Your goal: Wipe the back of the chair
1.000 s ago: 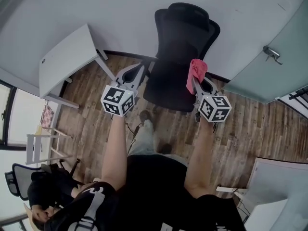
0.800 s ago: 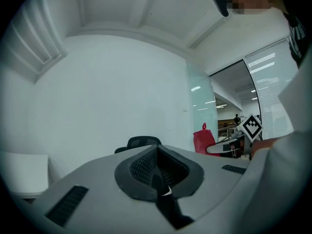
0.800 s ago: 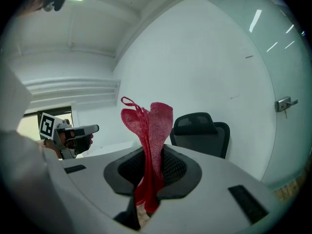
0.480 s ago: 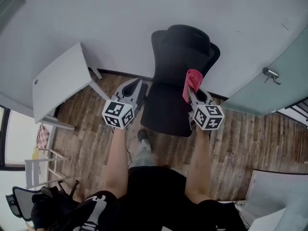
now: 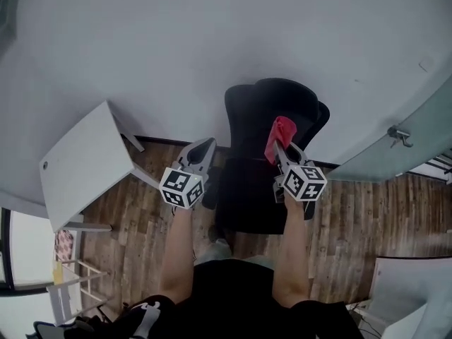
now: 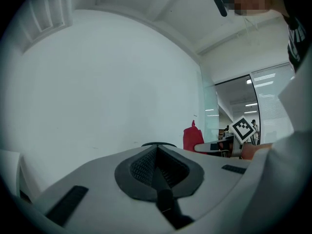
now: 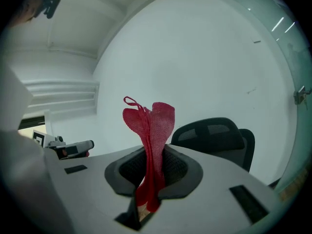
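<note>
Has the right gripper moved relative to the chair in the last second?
Yes. Judged against the chair, the right gripper and its red cloth moved from seat level up the backrest.

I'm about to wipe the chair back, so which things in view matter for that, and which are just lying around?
For the job: black chair; red cloth; right gripper, shut on the cloth.
Just around: white table; glass door; left gripper, shut on nothing.
</note>
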Demonstrator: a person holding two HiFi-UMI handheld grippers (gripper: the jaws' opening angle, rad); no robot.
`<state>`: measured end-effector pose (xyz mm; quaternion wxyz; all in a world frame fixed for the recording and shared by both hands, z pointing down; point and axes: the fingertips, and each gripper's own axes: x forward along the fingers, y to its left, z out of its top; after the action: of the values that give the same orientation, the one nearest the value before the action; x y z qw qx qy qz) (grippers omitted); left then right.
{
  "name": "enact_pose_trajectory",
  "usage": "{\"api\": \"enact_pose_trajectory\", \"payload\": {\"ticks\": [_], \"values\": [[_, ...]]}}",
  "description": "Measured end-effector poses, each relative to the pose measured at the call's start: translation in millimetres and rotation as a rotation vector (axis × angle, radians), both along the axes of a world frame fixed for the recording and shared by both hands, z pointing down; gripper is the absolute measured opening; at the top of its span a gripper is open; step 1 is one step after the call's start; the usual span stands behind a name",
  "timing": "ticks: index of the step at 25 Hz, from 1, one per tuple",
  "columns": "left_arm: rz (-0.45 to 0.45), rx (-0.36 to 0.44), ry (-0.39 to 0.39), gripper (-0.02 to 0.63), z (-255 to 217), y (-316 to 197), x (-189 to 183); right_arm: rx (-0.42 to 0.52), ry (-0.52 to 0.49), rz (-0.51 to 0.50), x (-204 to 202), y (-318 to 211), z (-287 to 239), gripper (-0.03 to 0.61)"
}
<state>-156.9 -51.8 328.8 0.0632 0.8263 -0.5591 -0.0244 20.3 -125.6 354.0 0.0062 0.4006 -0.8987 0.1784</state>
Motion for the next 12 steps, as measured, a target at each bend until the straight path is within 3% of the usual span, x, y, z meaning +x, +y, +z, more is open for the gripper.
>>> {"api": "enact_pose_trajectory", "payload": {"ticks": [12], "values": [[0.054, -0.029, 0.055, 0.025, 25.3, -57.6, -35.0, -0.060, 0.081, 0.071, -49.9, -62.2, 23.0, 0.060]]}}
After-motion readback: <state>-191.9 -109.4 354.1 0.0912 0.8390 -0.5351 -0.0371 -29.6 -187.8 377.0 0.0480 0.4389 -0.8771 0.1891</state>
